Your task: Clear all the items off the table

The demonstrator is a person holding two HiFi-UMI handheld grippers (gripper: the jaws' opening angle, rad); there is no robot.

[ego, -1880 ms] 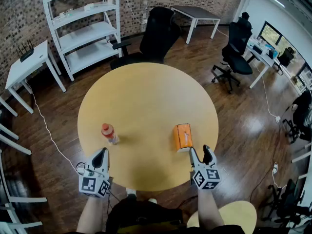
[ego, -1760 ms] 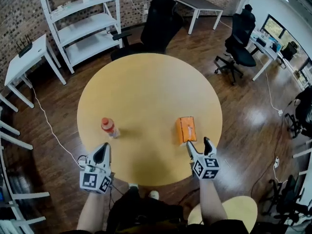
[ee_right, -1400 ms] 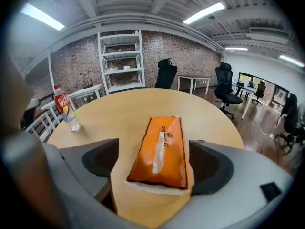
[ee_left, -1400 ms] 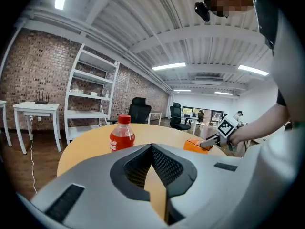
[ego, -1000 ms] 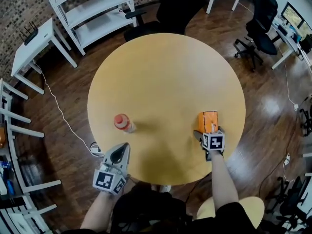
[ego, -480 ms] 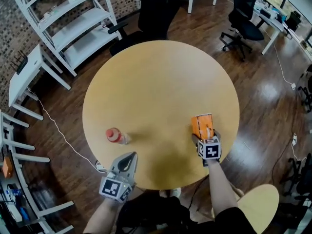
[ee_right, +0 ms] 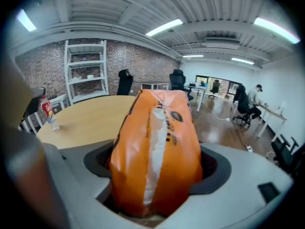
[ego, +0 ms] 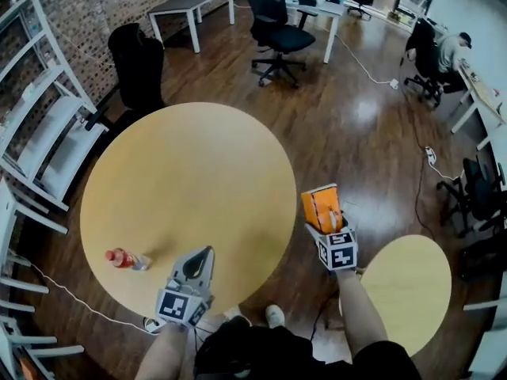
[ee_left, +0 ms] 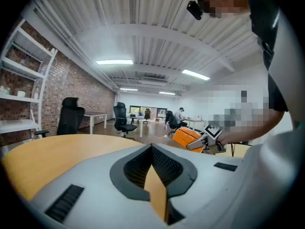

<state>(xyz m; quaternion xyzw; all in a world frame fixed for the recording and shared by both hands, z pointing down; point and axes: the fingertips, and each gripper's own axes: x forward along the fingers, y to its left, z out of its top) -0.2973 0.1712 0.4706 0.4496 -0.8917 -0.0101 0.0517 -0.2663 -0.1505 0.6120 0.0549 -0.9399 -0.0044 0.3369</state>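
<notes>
Now, in the head view, the orange plastic tissue pack point(ego: 319, 204) is seen clamped in the right gripper point(ego: 326, 226) and held in the air beyond the right edge of the round yellow wooden table point(ego: 190, 172), over the dark floor and close to a smaller round yellow top point(ego: 408, 283). A second ago it was lying on the table near that edge, with the jaws spread wide around it; they have just been closing on it, and it has since been lifted and carried off to the right. The left gripper point(ego: 198, 256) is held over the near edge of the table with its jaws pressed together and nothing between them. The clear plastic bottle with a red cap and label point(ego: 123, 257) is left lying at the near left of the table.

In the left gripper view, the left gripper's point(ee_left: 153, 149) jaws are shown fully closed and empty, pointed level across the tabletop point(ee_left: 57, 151), and the pack point(ee_left: 186, 137) is seen far to the right.

In the right gripper view, the pack point(ee_right: 157, 142) is gripped on both sides by the right gripper's point(ee_right: 157, 163) fairly wide-set jaws, and the bottle point(ee_right: 46, 109) is seen far to the left.

One item may thus be judged removed but not yet set down, so only the bottle is left to be cleared.
</notes>
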